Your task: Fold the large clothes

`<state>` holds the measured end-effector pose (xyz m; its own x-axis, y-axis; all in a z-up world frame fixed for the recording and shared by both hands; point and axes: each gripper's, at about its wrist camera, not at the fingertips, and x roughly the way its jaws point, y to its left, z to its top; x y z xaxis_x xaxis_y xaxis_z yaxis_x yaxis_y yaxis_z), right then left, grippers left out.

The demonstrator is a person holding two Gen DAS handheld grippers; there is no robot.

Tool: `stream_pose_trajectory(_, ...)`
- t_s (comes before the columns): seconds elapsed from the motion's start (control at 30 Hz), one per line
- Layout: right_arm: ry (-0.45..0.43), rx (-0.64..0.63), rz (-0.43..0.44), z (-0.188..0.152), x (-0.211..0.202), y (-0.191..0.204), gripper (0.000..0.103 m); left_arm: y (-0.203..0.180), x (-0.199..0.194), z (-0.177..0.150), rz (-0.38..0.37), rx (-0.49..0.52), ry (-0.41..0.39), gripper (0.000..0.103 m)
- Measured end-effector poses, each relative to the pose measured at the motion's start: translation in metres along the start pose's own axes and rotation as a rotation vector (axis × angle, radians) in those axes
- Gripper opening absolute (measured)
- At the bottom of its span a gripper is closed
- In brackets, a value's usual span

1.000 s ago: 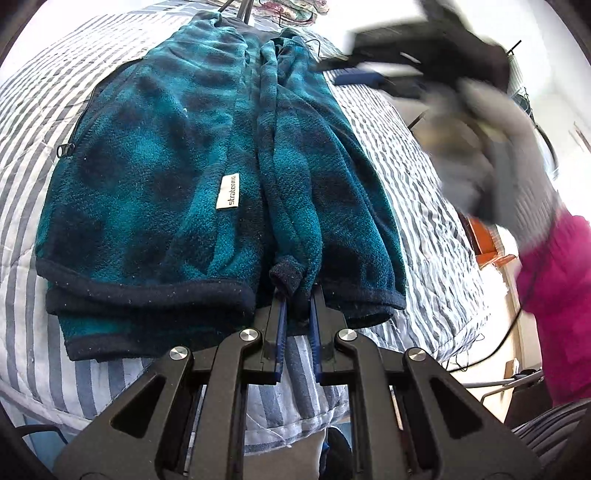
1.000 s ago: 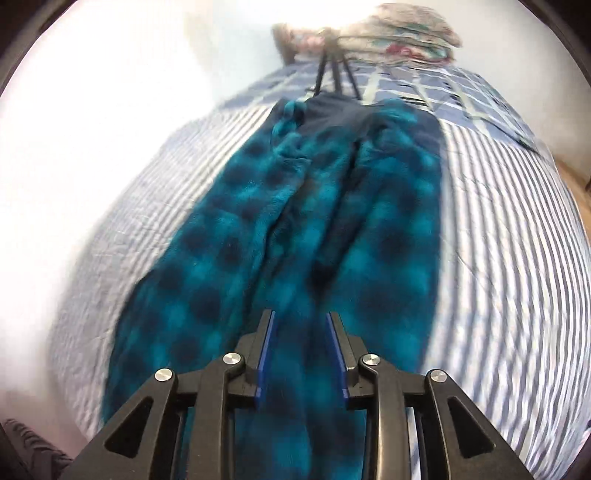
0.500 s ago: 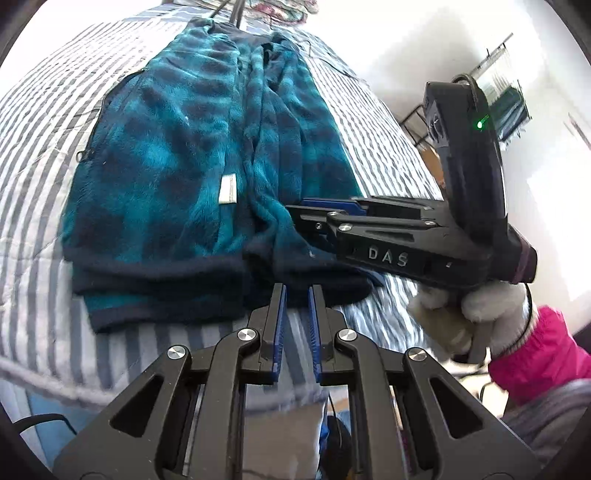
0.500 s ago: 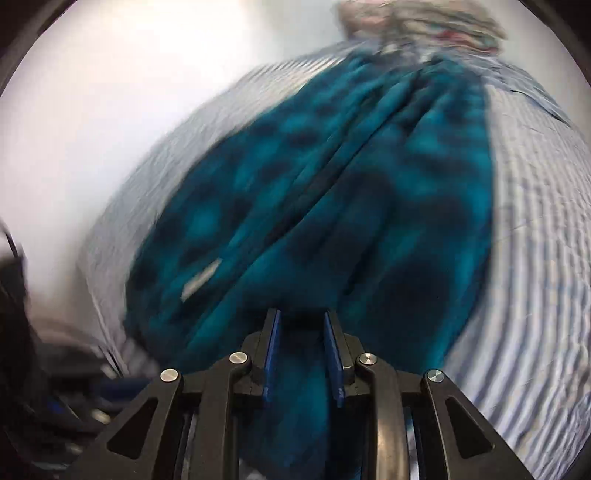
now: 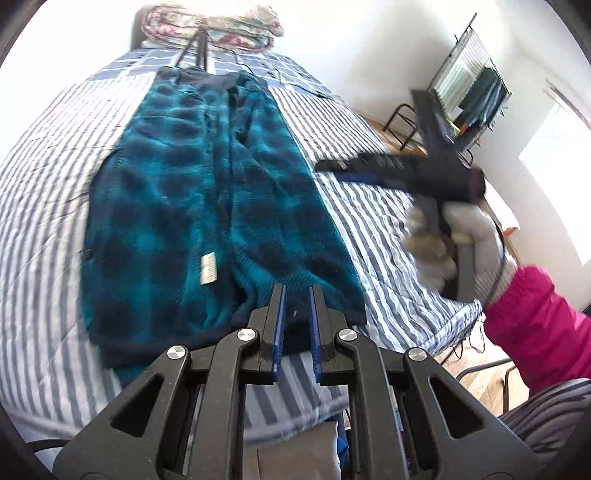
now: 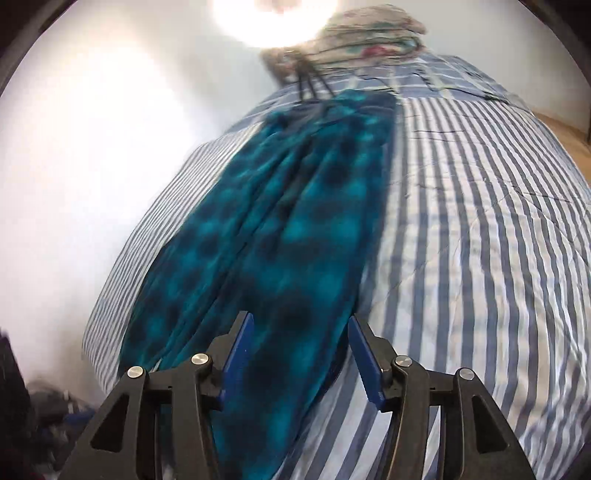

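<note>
A big teal and dark blue checked fleece garment (image 5: 207, 206) lies flat on a bed with a blue and white striped cover (image 5: 44, 192). It is already folded in long, so it makes a narrow strip that runs away from the tongs toward the far end of the bed. A small white label (image 5: 208, 268) shows on it, a little to the left of the left tongs.

The left tongs (image 5: 294, 325) are nearly closed, with only a thin gap, and nothing is in them. They hang just above the near dark hem of the garment.

The right tongs (image 6: 301, 354) have just been opening. Now they stand partly wide, and the near end of the garment lies under the gap, but the pads do not press on it. In the left view, the right tongs (image 5: 332, 166) are blurred and sit off to the right of the garment, over the striped cover. A hand in a white glove (image 5: 476, 240) holds them, with a pink sleeve (image 5: 543, 325) behind it.

Far ahead of the tongs, a pile of flowery bedding (image 5: 210, 22) sits at the head of the bed, and thin black tripod legs (image 5: 197, 51) stand just past the far end of the garment.
</note>
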<state>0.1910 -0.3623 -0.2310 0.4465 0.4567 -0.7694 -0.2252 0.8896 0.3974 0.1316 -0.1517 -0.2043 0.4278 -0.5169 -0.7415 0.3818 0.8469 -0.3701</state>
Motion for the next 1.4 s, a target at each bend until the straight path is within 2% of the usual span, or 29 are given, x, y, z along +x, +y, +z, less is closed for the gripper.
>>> stream_pose_trajectory(0.17,-0.057,0.081,-0.053,0.042,0.022,-0.024,0.053,-0.002,0.028,0.002,0.012,0.038,0.034,0.010)
stream_pose_trajectory(0.23,-0.091,0.037,-0.063,0.057,0.028,-0.017,0.044,0.001,0.035,0.000,0.010,0.035,0.047,0.010)
stream_pose_trajectory(0.3,-0.111,-0.060,-0.073,0.070,0.038,-0.001,0.040,0.003,0.041,-0.004,0.009,0.035,0.066,0.010)
stream_pose_trajectory(0.43,-0.076,-0.156,-0.109,0.084,0.073,0.016,0.037,0.012,0.054,-0.008,0.007,0.028,0.099,0.010)
stream_pose_trajectory(0.57,-0.011,-0.192,-0.261,0.088,0.115,0.000,0.034,0.023,0.061,-0.018,-0.012,-0.009,0.119,0.010)
stream_pose_trajectory(0.63,-0.029,-0.165,-0.234,0.090,0.115,-0.009,0.035,0.024,0.063,-0.018,-0.014,-0.005,0.119,0.010)
stream_pose_trajectory(0.73,-0.020,-0.158,-0.261,0.092,0.104,-0.002,0.035,0.023,0.055,-0.015,-0.045,-0.012,0.112,0.010)
stream_pose_trajectory(0.83,-0.032,-0.201,-0.225,0.083,0.080,0.017,0.035,0.023,0.035,-0.010,-0.073,-0.022,0.075,0.010)
stream_pose_trajectory(0.93,-0.003,-0.261,-0.159,0.062,0.056,0.043,0.033,0.026,0.011,-0.010,-0.068,-0.011,0.029,0.010)
stream_pose_trajectory(1.07,0.074,-0.371,-0.152,0.030,0.036,0.079,0.033,0.043,-0.022,-0.012,-0.018,-0.018,-0.026,0.010)
stream_pose_trajectory(1.23,0.198,-0.359,-0.116,-0.021,0.046,0.098,0.033,0.078,-0.041,-0.010,0.064,-0.051,-0.042,0.010)
stream_pose_trajectory(1.33,0.156,-0.344,-0.134,-0.054,0.052,0.112,0.034,0.089,-0.051,-0.010,0.105,-0.040,-0.046,0.010)
stream_pose_trajectory(1.4,0.092,-0.336,-0.197,-0.073,0.046,0.124,0.034,0.094,-0.056,-0.010,0.132,-0.032,-0.054,0.010)
